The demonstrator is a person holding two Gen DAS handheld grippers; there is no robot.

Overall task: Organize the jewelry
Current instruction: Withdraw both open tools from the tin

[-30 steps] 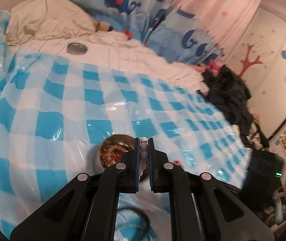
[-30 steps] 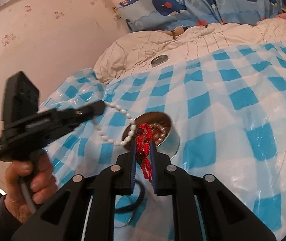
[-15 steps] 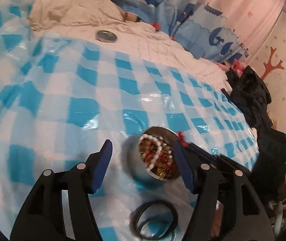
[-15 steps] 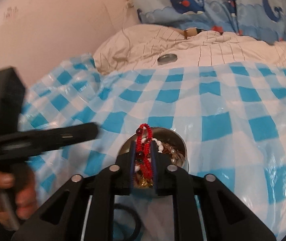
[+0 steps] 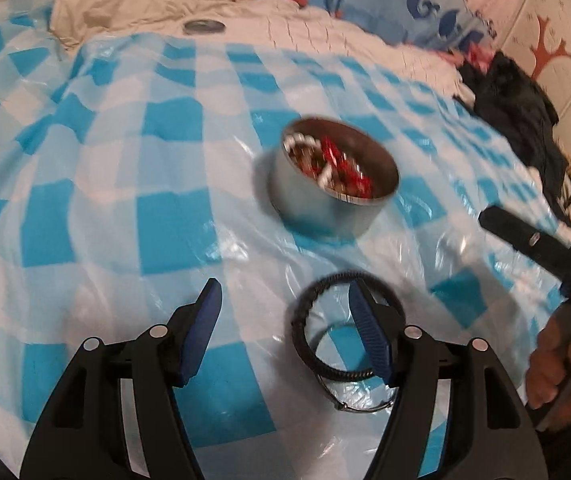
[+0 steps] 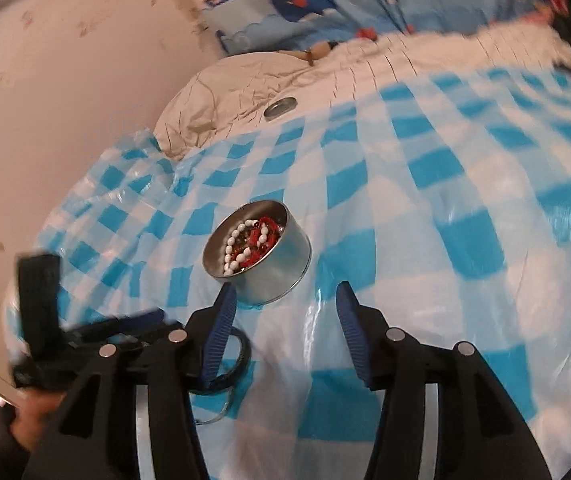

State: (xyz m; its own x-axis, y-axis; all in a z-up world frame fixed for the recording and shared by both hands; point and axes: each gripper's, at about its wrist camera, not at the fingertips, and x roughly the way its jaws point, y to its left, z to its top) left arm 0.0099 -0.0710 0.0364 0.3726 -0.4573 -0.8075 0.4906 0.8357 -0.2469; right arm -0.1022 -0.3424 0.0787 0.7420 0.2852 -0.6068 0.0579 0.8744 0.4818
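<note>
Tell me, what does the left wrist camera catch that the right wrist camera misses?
Only the left wrist view shows the dark clothes pile at the bed's edge, the tree sticker on the wall, and the whole black ring on the cloth. Only the right wrist view shows the whale-print pillow clearly and the bare wall beside the bed. Both show the metal tin holding white and red beads, the checked cloth, the small round lid on the quilt, and an open, empty gripper.

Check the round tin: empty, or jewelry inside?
Not empty. The open tin stands upright on the checked sheet, with a white bead string and red beads lying inside it. No lid on it.
</note>
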